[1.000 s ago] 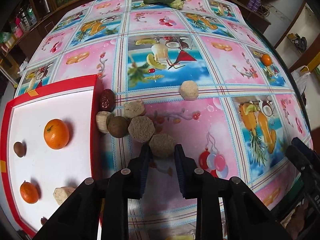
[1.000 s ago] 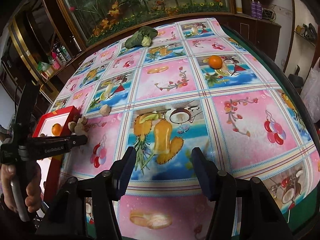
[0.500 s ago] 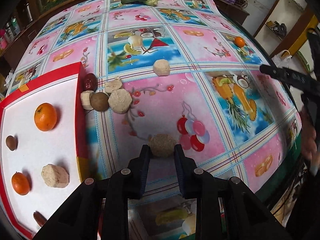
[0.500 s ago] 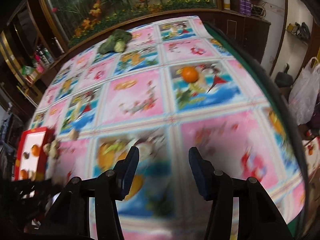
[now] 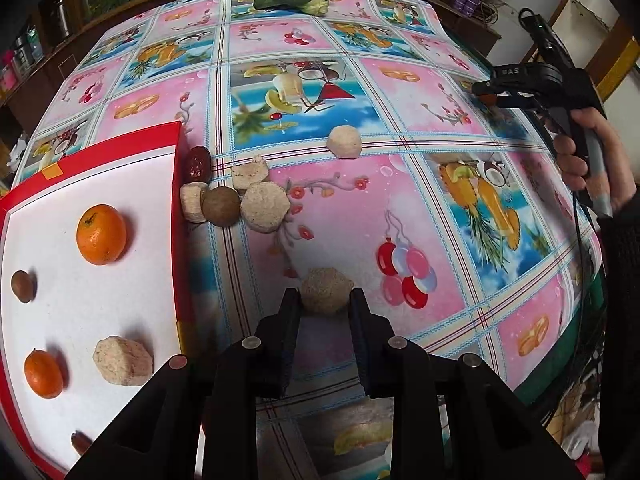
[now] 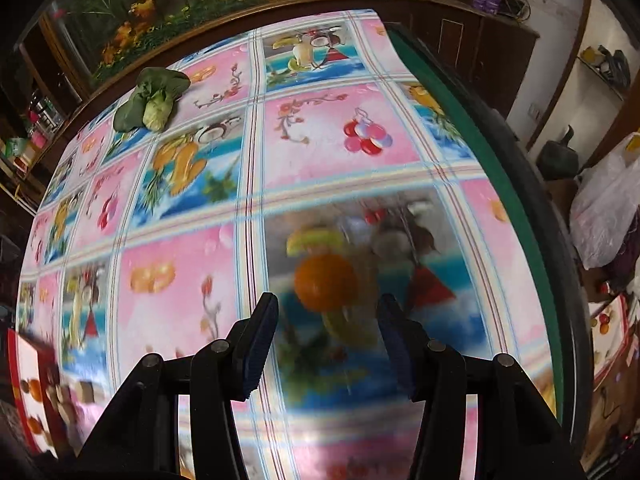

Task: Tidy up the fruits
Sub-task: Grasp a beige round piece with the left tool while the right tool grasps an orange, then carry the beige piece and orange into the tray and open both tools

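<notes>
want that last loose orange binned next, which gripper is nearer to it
Right. The right gripper hangs just short of the orange, jaws open and lined up with it. The left gripper is across the table near the red tray, shut on a beige cake.

Only readable txt: "DAS" in pale caps on the black body of the right gripper (image 5: pixel 486 92), seen in left wrist view, upper right, above the table edge. Rest of that marking is cut off/too small. Red date (image 5: pixel 197 164) by the tray has pale marks, not legible.
</notes>
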Available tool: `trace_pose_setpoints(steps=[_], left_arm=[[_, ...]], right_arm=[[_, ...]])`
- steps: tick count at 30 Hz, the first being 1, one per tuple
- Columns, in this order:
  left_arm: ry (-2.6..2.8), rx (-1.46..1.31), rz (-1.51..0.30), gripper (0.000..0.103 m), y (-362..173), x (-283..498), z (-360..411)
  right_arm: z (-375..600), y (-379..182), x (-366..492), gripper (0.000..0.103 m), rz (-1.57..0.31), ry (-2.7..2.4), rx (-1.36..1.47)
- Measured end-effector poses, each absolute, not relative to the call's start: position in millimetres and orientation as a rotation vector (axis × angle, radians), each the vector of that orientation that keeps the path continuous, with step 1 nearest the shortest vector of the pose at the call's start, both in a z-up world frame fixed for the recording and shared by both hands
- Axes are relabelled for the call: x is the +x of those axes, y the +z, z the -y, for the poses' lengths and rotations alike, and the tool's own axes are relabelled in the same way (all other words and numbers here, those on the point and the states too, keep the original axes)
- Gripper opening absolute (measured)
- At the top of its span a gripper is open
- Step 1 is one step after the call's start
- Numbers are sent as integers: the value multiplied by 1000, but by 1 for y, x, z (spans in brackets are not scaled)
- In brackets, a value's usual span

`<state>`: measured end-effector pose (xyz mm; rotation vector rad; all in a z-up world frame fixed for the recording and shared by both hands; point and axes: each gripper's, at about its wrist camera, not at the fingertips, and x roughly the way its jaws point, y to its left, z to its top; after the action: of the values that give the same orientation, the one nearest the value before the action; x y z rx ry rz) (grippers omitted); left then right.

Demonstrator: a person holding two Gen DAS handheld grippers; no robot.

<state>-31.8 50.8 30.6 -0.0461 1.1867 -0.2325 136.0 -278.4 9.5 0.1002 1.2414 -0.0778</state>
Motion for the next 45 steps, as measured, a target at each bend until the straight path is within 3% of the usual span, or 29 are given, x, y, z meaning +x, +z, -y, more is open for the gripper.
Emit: trace_pose_setpoints(steps=[4,11,24,34,45], left_arm=[[-230,-43,-1184,24,31,-32,-51],[-221,-34,-1170,24,31,-40,-52],[-277,-37,-1190,24,40,-86,-54],[-238,-127,-1121,24,82,-151,-108],[-107,-249,-1006,24,135,-203,-190]], right_arm=[[269,3,146,33,-1251,-124,36],[253,6,121,32,-1248,-167,-28],[176,27,-44,31,-1220,65,30],[90,71,-115,30,-1148,277,4],[-3,97,-136,30,-1087,472,-118]])
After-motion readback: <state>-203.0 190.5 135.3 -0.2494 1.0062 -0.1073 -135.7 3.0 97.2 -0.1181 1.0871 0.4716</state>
